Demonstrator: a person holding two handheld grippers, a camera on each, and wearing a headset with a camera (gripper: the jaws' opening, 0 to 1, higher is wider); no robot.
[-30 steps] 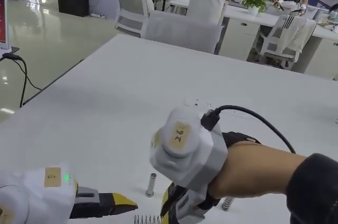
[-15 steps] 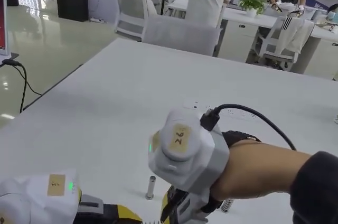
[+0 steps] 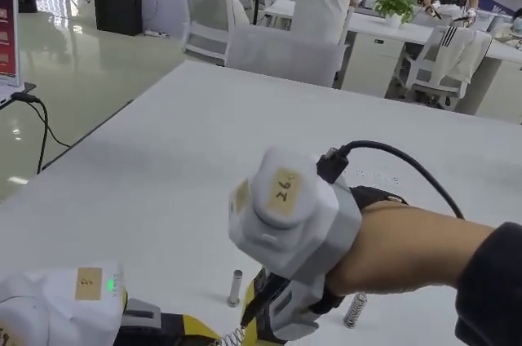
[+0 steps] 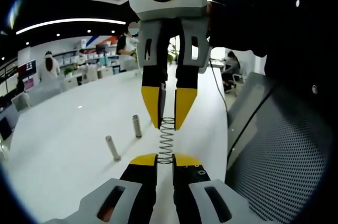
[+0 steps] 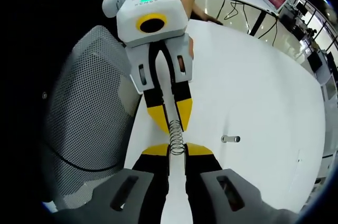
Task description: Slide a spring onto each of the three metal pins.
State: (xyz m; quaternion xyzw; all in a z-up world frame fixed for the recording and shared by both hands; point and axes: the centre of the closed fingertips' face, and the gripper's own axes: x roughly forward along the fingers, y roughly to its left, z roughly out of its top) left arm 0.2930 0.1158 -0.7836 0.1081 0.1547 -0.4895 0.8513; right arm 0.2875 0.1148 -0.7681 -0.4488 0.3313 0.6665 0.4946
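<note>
One spring (image 4: 166,139) held end to end between two hand-held grippers at a white tabletop (image 4: 68,123).
In the left gripper view, the left hand-held gripper (image 4: 165,159), bottom centre, is closed on the spring's near end. The right hand-held gripper (image 4: 169,110), entering from the top, pinches the far end, so the spring's long axis runs straight between them. Left of centre stand a nearer pin (image 4: 112,148) and a farther pin (image 4: 137,126), both upright and bare.

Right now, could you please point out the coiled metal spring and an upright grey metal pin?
coiled metal spring (image 4: 166,139): left gripper view, middle coils.
upright grey metal pin (image 3: 235,287): head view, mid-shaft.
</note>
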